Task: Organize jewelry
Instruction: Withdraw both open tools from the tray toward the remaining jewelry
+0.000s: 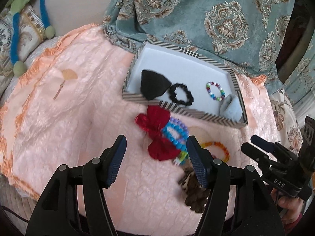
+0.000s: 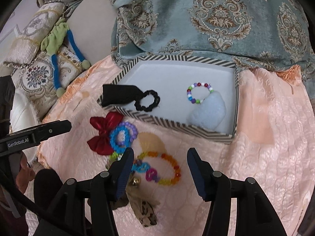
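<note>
Your left tongs & right tongs both spread wide, empty, over red satin bow w/ orange bead bracelet; striped-rim tray beyond.

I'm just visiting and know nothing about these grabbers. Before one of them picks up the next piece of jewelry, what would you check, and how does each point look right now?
1. Left gripper open and holding nothing: ok.
2. Right gripper open and holding nothing: ok.
3. Striped-rim white tray has bare floor for more pieces: ok.
4. Orange and yellow beaded bracelet lies between the right gripper's fingers: ok.
5. Red satin bow free of the blue beaded bracelet: not ok, they overlap.
6. Black scrunchie fully inside the tray: cannot tell; the black cloth piece drapes over the rim.
</note>
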Demonstrator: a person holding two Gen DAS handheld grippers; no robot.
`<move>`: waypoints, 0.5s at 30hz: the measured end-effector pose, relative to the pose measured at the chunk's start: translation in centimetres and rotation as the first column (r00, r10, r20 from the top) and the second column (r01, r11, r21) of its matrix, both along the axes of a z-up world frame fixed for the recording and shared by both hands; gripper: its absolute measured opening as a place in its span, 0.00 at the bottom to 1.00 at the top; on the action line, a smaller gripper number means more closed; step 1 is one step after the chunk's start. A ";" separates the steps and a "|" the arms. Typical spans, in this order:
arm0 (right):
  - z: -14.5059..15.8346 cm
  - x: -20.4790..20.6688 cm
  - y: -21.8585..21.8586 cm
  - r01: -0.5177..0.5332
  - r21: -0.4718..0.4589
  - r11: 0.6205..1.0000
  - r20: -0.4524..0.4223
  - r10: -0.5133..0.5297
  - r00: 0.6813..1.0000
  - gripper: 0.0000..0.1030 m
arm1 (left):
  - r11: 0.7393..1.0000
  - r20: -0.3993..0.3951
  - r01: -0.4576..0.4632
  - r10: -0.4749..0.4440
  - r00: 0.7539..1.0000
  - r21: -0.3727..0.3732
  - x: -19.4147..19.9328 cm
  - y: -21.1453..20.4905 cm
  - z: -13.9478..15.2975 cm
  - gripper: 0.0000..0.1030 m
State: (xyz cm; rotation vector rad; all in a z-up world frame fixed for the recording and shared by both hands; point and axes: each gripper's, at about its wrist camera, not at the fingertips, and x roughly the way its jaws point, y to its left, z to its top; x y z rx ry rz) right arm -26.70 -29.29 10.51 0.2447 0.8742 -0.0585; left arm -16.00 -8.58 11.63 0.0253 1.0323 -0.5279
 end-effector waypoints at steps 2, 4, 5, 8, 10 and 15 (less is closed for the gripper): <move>-0.4 -0.3 0.1 -0.002 -0.006 1.000 -0.008 0.002 1.000 0.52 | 1.000 -0.010 -0.009 0.009 1.000 -0.005 -0.3 0.5 -0.3 0.62; -1.0 -0.6 0.0 -0.001 -0.016 1.000 -0.020 0.001 1.000 0.52 | 1.000 -0.021 -0.020 0.020 1.000 -0.014 -0.4 1.1 -0.5 0.62; -1.2 -0.7 -0.1 0.001 -0.020 1.000 -0.023 -0.001 1.000 0.52 | 0.999 -0.028 -0.026 0.026 0.999 -0.020 -0.5 1.3 -0.6 0.62; -2.2 -0.8 -0.7 0.016 -0.024 1.000 -0.038 -0.017 0.999 0.52 | 0.999 -0.035 -0.033 0.032 0.999 -0.024 -0.6 1.6 -0.7 0.62; -3.1 -0.6 -1.2 0.029 -0.021 0.999 -0.052 -0.030 0.998 0.50 | 0.999 -0.040 -0.037 0.036 0.999 -0.028 -0.7 1.8 -0.8 0.62; -5.5 0.8 -1.2 0.012 -0.032 0.999 -0.102 -0.015 0.995 0.43 | 0.999 -0.050 -0.044 0.042 0.998 -0.030 -0.6 1.8 -0.9 0.62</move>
